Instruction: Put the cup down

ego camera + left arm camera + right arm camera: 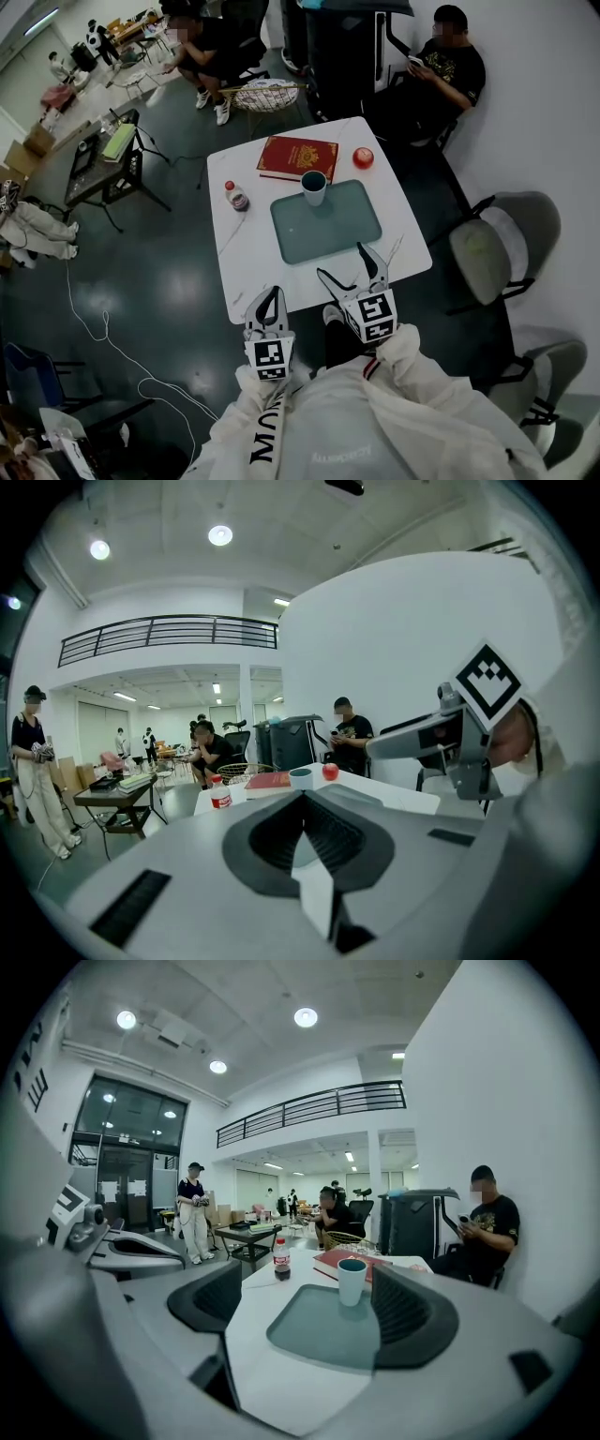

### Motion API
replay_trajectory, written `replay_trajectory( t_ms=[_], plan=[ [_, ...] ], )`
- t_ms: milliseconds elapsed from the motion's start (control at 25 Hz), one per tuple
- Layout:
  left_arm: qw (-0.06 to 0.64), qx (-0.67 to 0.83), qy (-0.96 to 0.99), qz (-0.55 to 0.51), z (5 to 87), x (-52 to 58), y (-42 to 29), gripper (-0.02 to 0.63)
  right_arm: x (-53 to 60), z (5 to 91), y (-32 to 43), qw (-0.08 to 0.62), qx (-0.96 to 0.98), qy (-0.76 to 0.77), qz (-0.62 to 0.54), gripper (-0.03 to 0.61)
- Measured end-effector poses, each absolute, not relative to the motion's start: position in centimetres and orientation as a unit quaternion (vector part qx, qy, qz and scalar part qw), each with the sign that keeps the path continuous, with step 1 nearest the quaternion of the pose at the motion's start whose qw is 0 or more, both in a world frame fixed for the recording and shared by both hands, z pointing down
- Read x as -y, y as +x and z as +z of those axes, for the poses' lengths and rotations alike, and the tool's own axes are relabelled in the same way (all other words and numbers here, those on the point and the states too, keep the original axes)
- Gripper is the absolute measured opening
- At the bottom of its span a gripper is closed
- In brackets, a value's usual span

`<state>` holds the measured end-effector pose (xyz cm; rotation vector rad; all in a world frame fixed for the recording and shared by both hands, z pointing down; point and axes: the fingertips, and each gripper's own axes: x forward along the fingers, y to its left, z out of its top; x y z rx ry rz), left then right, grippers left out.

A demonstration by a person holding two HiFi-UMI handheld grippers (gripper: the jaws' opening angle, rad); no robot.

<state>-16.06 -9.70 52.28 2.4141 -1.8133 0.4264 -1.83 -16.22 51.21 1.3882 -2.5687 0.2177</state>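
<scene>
White cup upright on teal tray; right tongs spread, empty

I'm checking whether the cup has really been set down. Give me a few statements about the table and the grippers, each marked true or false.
1. The cup stands upright on the teal tray. True.
2. The right gripper is clamped on the cup. False: its jaws stand apart with nothing between them, well short of the cup.
3. The red book lies on the floor. False: it lies on the white table, beyond the tray.
4. The bottle stands on the table, left of the tray. True.
5. The left gripper holds the bottle. False: its jaws are together and empty, near the table's near edge.
</scene>
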Motion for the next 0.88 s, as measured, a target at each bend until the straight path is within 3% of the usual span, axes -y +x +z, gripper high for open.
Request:
replay_trajectory(
  t_ms=[520, 880],
  plan=[
    [0.033, 0.588, 0.799, 0.125, 50.7, 5.3, -15.2, 0.011, 10.9, 48.9, -1.3, 0.090, 0.867, 0.487, 0.061, 0.440],
    [0.025, 0.578, 0.808, 0.110, 49.6, 2.5, -13.9, 0.011, 6.5, 47.5, -1.1, 0.081, 0.864, 0.493, 0.056, 0.374]
  ],
)
